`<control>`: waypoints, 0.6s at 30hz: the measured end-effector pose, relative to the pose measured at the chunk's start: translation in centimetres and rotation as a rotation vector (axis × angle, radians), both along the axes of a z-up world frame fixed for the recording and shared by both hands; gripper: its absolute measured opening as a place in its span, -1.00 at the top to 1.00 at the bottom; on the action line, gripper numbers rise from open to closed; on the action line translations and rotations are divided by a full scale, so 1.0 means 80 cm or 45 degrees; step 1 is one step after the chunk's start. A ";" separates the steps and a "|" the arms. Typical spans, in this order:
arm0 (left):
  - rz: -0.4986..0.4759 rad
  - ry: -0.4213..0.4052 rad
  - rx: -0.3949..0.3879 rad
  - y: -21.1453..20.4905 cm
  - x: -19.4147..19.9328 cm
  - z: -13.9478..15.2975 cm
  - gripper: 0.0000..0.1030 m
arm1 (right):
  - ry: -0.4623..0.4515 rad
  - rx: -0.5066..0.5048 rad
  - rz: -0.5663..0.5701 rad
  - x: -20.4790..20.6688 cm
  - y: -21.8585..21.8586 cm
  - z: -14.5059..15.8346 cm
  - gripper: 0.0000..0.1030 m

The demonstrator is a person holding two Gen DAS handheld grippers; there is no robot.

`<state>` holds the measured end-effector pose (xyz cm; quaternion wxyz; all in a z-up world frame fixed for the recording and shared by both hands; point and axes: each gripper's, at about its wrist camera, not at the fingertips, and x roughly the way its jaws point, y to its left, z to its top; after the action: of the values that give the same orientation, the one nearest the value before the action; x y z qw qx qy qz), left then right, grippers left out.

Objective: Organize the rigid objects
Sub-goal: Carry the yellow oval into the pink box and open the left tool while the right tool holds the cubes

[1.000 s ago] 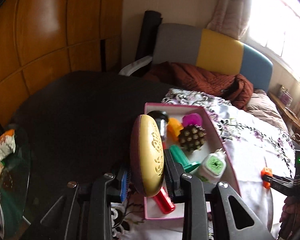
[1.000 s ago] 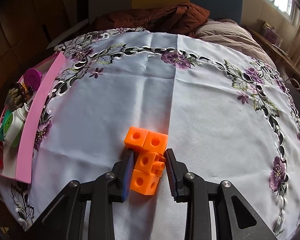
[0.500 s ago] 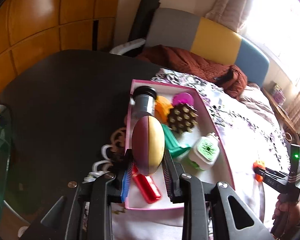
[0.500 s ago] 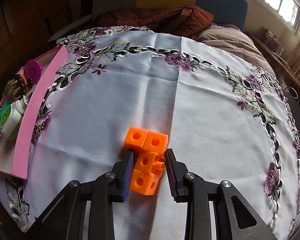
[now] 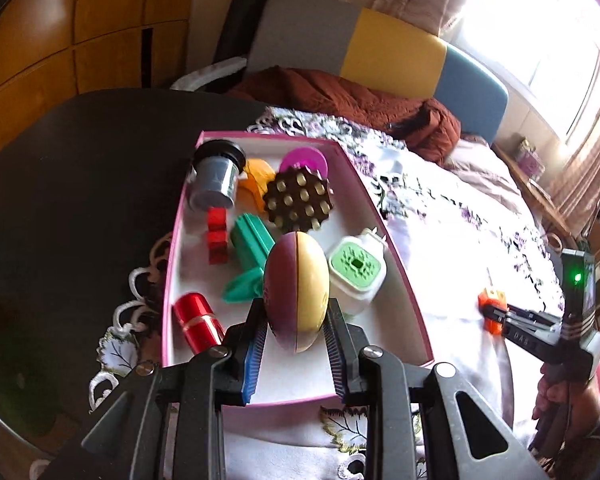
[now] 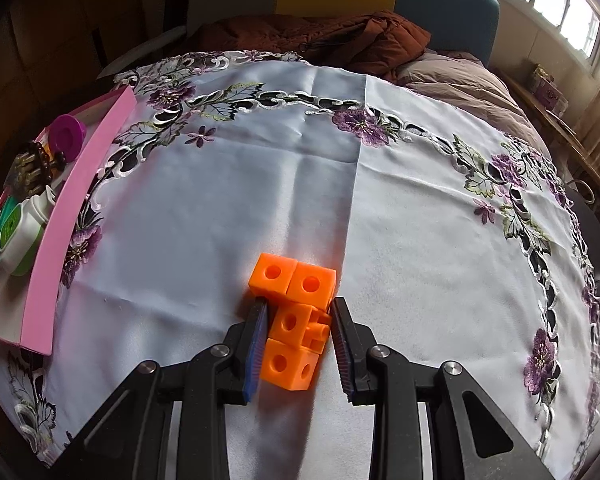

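Sunlight from a window falls across a round counter (image 6: 380, 208) spread with a white cloth edged in purple embroidered flowers (image 6: 204, 216), a brown quilt heaped behind it; at the cloth's left edge sits a pink-walled box (image 5: 384, 216) with a white floor, holding a grey cup (image 5: 214, 178), a brown studded ball (image 5: 299, 200), a green comb-like piece (image 5: 252, 240), red blocks (image 5: 217, 236), a red cylinder (image 5: 198, 322) and a white-and-green plug-in device (image 5: 356, 272); the left tool (image 5: 296, 324) hangs over the near part of the box, its pads pinching a maroon-and-yellow egg-shaped case (image 5: 297, 290) by its sides, the case upright above the box floor; out on the open cloth, well apart from the box, the right tool (image 6: 298, 344) is closed on a cluster of orange linking cubes (image 6: 296, 312), both pads against the lower cubes, two upper cubes poking out beyond the tips; the cluster appears to rest on the cloth.
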<state>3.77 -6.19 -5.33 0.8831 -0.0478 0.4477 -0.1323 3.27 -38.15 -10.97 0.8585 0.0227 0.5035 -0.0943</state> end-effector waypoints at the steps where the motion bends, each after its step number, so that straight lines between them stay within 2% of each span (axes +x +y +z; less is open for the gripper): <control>1: -0.006 0.003 0.011 -0.003 0.000 -0.002 0.46 | 0.000 -0.002 0.001 0.000 0.000 0.000 0.39; 9: -0.036 0.048 0.179 -0.022 0.002 -0.037 0.45 | -0.001 -0.008 0.003 -0.001 0.000 0.000 0.39; 18: -0.030 -0.013 0.216 -0.022 0.000 -0.037 0.44 | -0.001 -0.009 0.004 -0.001 0.000 0.000 0.39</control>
<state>3.78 -7.95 -8.28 0.8845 0.0333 0.4534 -0.1046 3.19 -38.15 -10.96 0.8590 0.0189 0.5027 -0.0948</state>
